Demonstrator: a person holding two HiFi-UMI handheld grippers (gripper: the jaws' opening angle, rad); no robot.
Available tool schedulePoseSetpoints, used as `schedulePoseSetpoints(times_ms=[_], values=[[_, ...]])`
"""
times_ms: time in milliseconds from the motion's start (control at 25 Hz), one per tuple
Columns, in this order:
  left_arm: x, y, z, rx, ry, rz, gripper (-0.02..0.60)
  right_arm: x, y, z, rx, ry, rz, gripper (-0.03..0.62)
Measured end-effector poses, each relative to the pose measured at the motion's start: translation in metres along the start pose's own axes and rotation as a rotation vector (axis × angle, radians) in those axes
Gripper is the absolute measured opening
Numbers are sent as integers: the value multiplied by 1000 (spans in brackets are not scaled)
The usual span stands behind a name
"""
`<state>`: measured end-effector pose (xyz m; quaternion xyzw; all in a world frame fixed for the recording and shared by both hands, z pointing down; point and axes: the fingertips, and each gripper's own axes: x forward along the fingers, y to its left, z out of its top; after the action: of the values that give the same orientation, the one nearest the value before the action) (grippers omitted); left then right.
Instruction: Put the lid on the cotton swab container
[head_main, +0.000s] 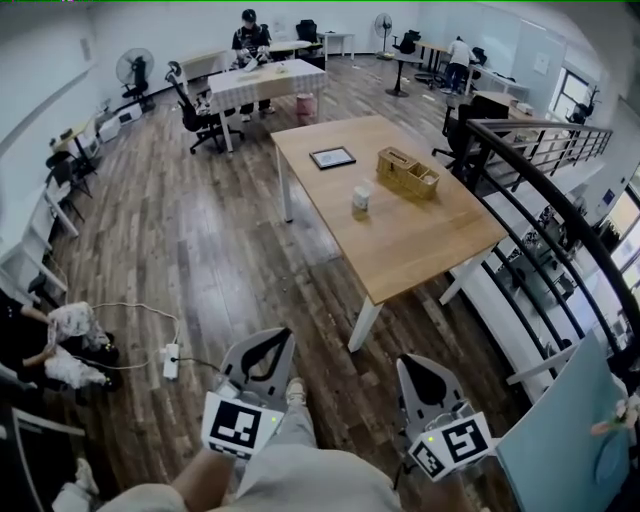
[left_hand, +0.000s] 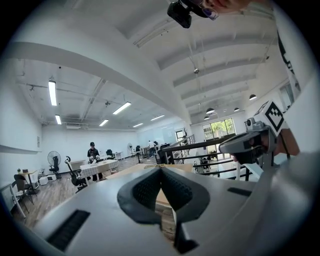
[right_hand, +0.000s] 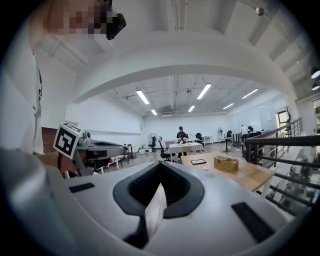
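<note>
Left gripper (head_main: 281, 336) and right gripper (head_main: 406, 364), jaws pressed together, hang well off the table (head_main: 420, 245).

No legible text anywhere.

Two grippers (head_main: 262, 350) (head_main: 428, 376), one wooden table (head_main: 400, 245), one basket (head_main: 407, 172), one container (head_main: 361, 198), one frame (head_main: 332, 157).
</note>
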<state>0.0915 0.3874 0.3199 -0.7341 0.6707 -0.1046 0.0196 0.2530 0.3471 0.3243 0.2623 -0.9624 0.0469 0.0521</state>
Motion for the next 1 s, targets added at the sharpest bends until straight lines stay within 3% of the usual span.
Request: schedulePoseSetpoints(times_ms=[200, 680, 1000], values=[[60, 50, -5, 4, 20, -8, 21, 70, -29, 7, -2, 27, -11, 26], [199, 192, 3, 2, -22, -68, 21, 252, -90, 41, -25, 26, -82, 26], [260, 244, -5, 0, -37, -95, 22, 312, -130, 43, -21, 30, -151, 26]])
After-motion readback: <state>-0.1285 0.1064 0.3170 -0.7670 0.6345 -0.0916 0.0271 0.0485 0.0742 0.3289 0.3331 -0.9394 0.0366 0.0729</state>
